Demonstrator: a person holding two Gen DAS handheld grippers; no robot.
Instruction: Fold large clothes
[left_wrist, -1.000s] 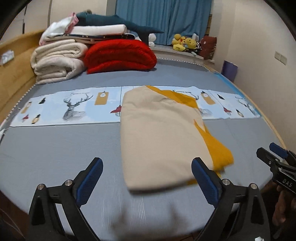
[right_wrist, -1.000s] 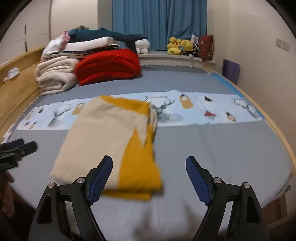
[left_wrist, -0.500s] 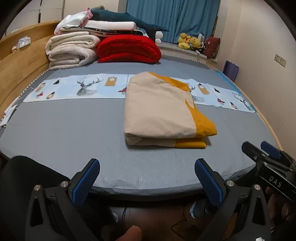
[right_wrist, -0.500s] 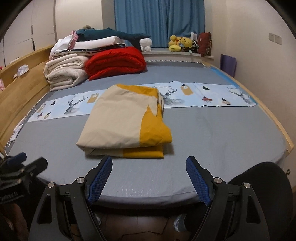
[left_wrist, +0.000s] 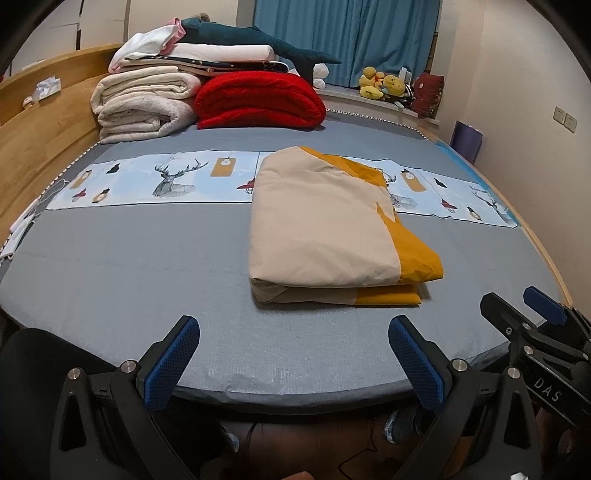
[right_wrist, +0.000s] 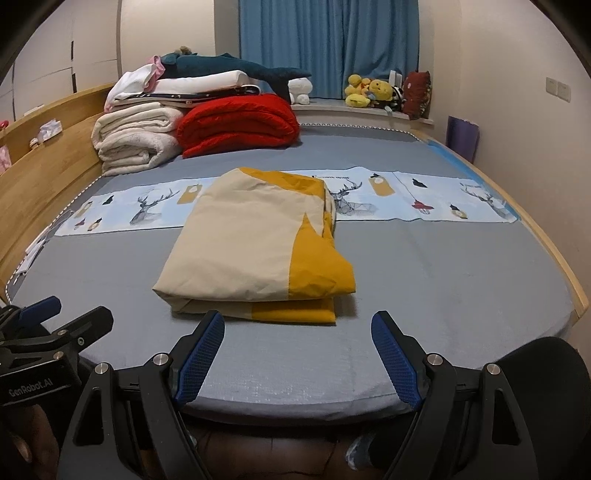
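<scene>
The cloth (left_wrist: 325, 225) lay folded on the bed (left_wrist: 129, 280) (seemingly finished); left gripper (left_wrist: 291, 362) and right gripper (right_wrist: 295, 354) were spread, empty.

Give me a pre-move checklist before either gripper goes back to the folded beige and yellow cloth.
1. Left gripper open, empty: ok.
2. Right gripper open, empty: ok.
3. Beige and yellow cloth lying folded on the grey bed sheet, touched by neither gripper: ok.
4. Edges aligned: not ok, the yellow corner sticks out to the right.
5. Red blanket well behind the cloth: ok.
6. Fold finished: cannot tell.
</scene>
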